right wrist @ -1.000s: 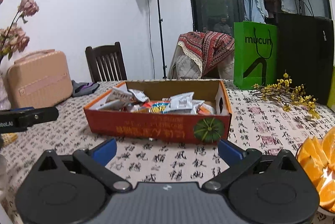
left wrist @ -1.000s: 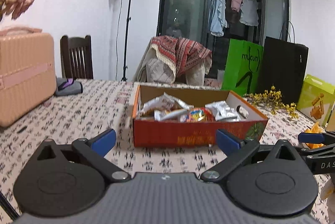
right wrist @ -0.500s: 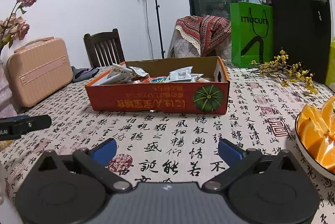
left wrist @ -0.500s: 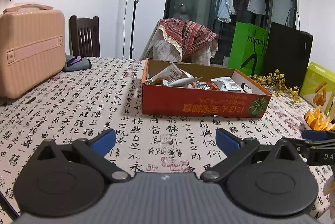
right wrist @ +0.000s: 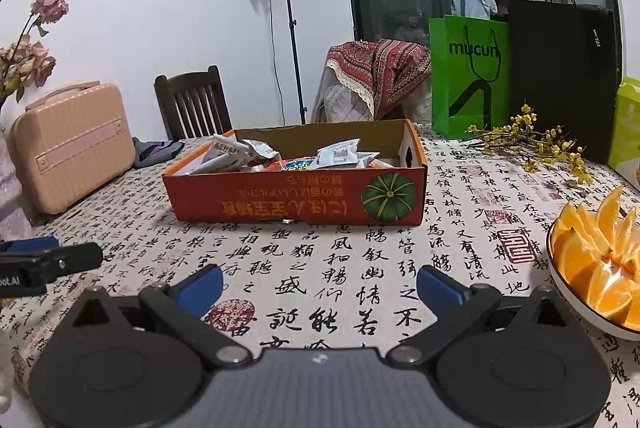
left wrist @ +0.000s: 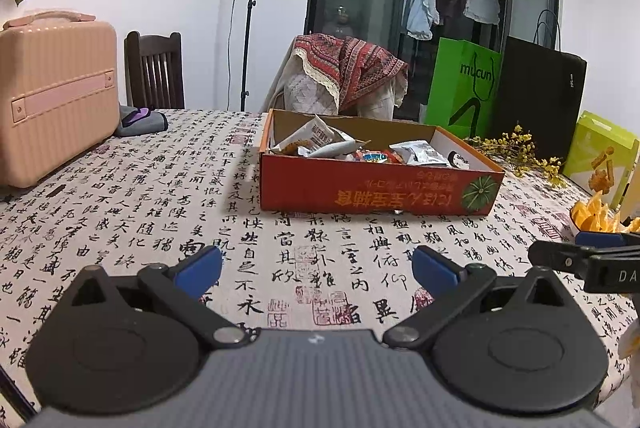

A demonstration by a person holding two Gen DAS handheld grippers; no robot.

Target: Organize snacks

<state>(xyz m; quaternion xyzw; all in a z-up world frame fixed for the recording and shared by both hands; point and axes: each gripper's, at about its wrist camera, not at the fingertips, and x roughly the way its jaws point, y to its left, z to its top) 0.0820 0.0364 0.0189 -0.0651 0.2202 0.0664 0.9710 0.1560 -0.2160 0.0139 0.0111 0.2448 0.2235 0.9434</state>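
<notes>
Everywhere, calligraphy tablecloth (left wrist: 132, 212) under box (left wrist: 372, 188).

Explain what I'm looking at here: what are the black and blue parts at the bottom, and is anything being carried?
These are two handheld grippers, one in each of a person's hands, each with its own camera looking forward along its jaws. The left gripper fills the bottom of the left wrist view; the right gripper fills the bottom of the other. Both sets of jaws stand open and hold nothing. Ahead, on the calligraphy tablecloth, sits an orange cardboard box holding snack packets. A bowl of orange slices stands at the right, a pink case at the left.
</notes>
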